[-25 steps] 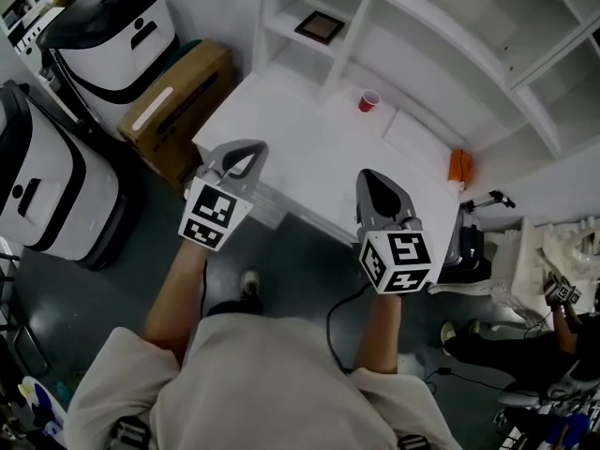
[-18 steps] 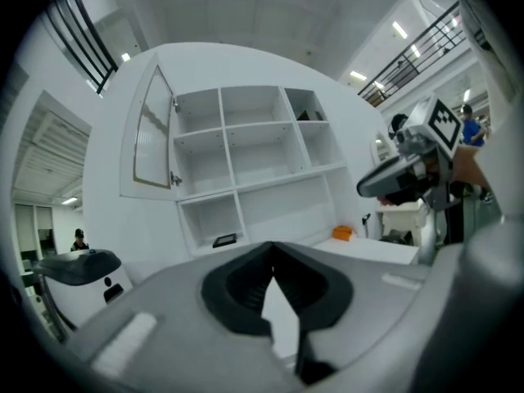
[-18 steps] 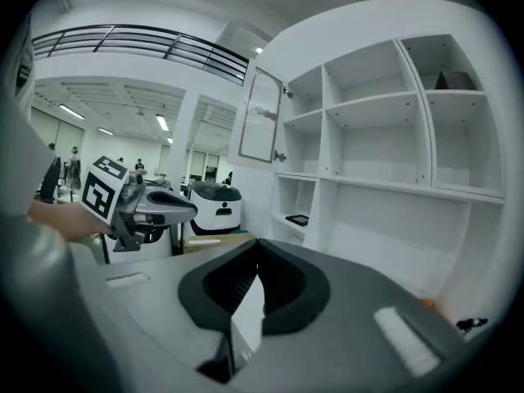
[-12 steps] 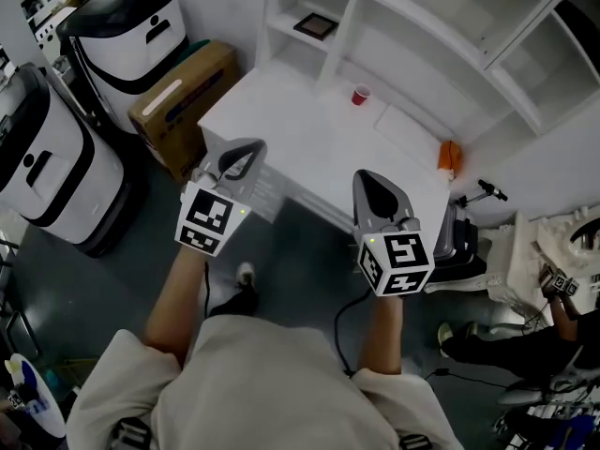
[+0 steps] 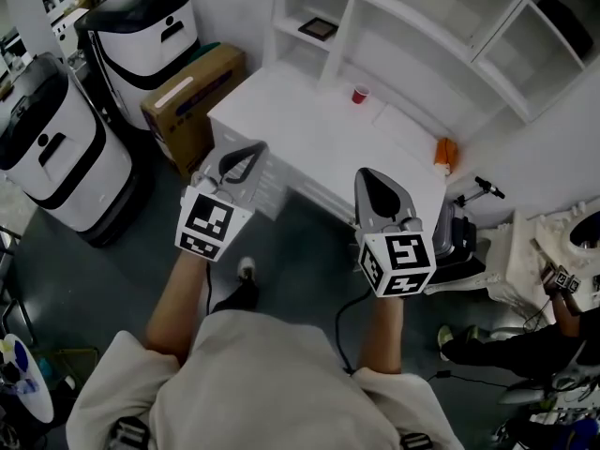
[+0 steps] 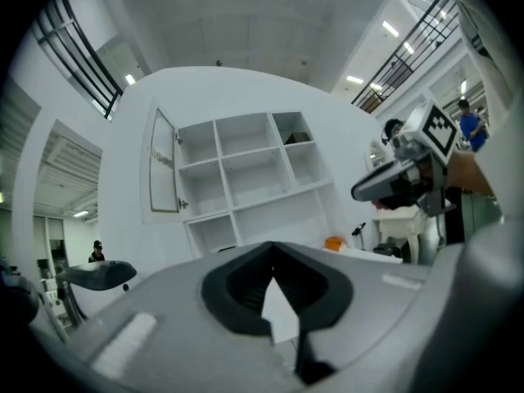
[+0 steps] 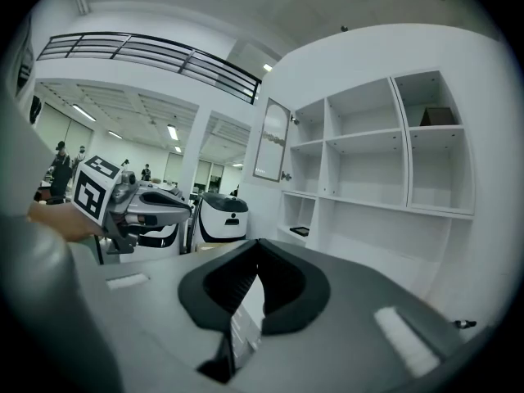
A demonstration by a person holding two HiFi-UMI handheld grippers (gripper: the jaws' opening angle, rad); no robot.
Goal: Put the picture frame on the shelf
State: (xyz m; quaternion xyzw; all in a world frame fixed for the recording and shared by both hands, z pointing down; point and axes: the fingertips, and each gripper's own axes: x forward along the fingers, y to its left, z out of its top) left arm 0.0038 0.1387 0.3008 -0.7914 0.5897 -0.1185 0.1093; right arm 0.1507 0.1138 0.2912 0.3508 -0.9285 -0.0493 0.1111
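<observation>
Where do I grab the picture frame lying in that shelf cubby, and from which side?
Its front edge, reached level through the open front of the shelf. The picture frame appears to lie flat there, with walls beside it, so only that edge seems reachable.

The surface (image 5: 309,143) lies bare from its near edge to the shelf (image 5: 403,22), save a red cup (image 5: 360,93) near the far edge and an orange object (image 5: 444,155) at the right corner; a cardboard box (image 5: 192,101) blocks the left end

Picture frame (image 5: 319,29) in shelf (image 5: 281,7); cup (image 5: 360,94) on table (image 5: 309,129) before it.
</observation>
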